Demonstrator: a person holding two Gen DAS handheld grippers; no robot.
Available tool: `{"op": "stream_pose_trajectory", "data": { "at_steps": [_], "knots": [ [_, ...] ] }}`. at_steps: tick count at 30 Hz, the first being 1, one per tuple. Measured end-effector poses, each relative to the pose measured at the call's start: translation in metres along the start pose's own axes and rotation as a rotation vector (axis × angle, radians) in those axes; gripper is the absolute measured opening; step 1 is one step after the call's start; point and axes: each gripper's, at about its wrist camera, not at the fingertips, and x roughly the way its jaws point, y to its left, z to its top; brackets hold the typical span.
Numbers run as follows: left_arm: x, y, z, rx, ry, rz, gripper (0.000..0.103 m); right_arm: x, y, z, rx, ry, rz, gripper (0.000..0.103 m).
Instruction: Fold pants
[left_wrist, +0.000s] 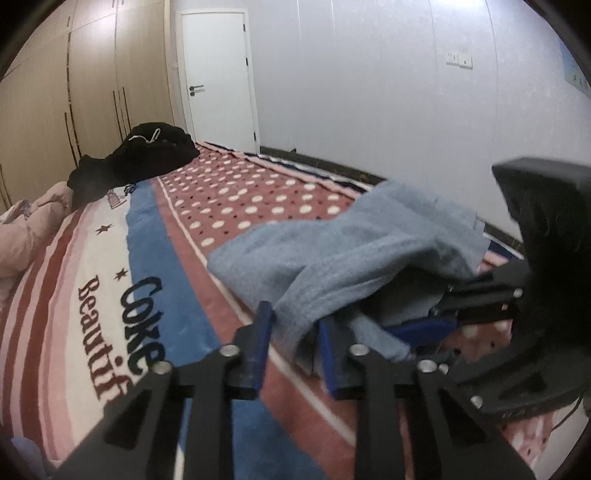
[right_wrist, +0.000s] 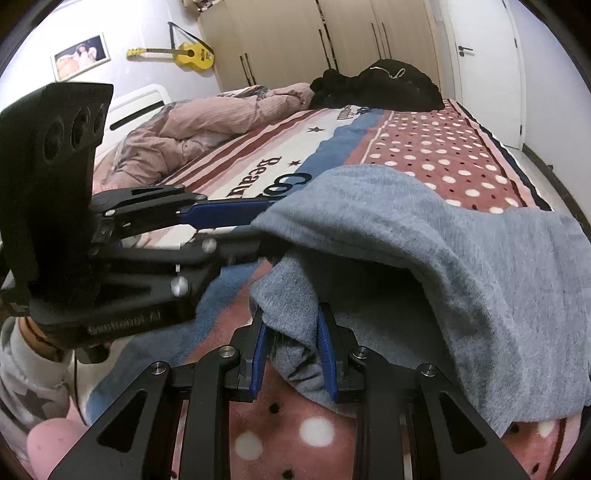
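Mid-fold — pants (right_wrist: 424, 229) lifted over bed (right_wrist: 443, 147), near its foot edge. Left tool (left_wrist: 295, 332) and right tool (right_wrist: 291, 347) both clenched on pants. Next, likely — carry fold across, lay flat, release.

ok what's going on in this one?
A person is folding grey-blue pants on a bed, one handheld gripper per hand. The left gripper and the right gripper each pinch a bunch of the fabric, side by side, with the cloth lifted and draped over them. The fold isn't laid down yet. A black garment sits at the far end.
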Motion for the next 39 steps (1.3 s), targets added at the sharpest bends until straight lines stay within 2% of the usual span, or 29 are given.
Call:
{"op": "stream_pose_trajectory", "data": {
  "at_steps": [2,5,16,18,21,25,28,29,32,33,34,35,36,39],
  "knots": [
    [0.002,-0.001,0.000,0.006,0.016,-0.006,0.002,0.000,-0.001,0.000,0.003,0.001,0.003,0.020],
    [-0.003,-0.003,-0.005,-0.006,0.028,-0.061,0.001,0.001,-0.003,0.000,0.017,-0.003,0.010,0.020],
    [-0.014,-0.012,-0.026,-0.050,0.060,-0.107,0.000,0.000,-0.007,-0.002,0.051,-0.004,0.034,0.020],
    [-0.016,-0.016,-0.031,-0.052,0.074,-0.142,0.000,-0.001,-0.010,-0.003,0.065,-0.008,0.044,0.020],
    [-0.018,-0.023,-0.037,-0.023,0.078,-0.106,0.000,-0.001,-0.012,-0.003,0.076,-0.007,0.056,0.020],
    [-0.023,-0.024,-0.040,-0.064,0.083,-0.200,0.000,-0.006,-0.012,-0.003,0.083,-0.009,0.065,0.022],
    [-0.023,-0.039,-0.043,-0.016,0.096,-0.158,0.000,-0.015,-0.015,-0.004,0.110,-0.012,0.087,0.023],
    [-0.023,-0.041,-0.043,-0.005,0.100,-0.141,0.000,-0.018,-0.015,-0.004,0.108,-0.011,0.083,0.024],
    [-0.028,-0.037,-0.041,-0.024,0.086,-0.125,0.000,-0.034,-0.017,-0.006,0.104,-0.031,0.057,0.040],
    [-0.030,-0.034,-0.039,-0.026,0.080,-0.103,0.004,-0.039,-0.018,-0.007,0.109,-0.040,0.051,0.047],
    [-0.031,-0.030,-0.037,-0.022,0.074,-0.067,0.017,-0.045,-0.021,-0.008,0.122,-0.050,0.048,0.054],
    [-0.033,-0.027,-0.036,-0.019,0.066,-0.035,0.031,-0.048,-0.024,-0.008,0.130,-0.055,0.047,0.056],
    [-0.033,-0.022,-0.035,-0.026,0.055,-0.013,0.033,-0.051,-0.027,-0.008,0.140,-0.059,0.043,0.056],
    [-0.028,-0.012,-0.033,-0.047,0.059,-0.009,0.033,-0.055,-0.034,-0.009,0.164,-0.059,0.039,0.056]
  ]
}}
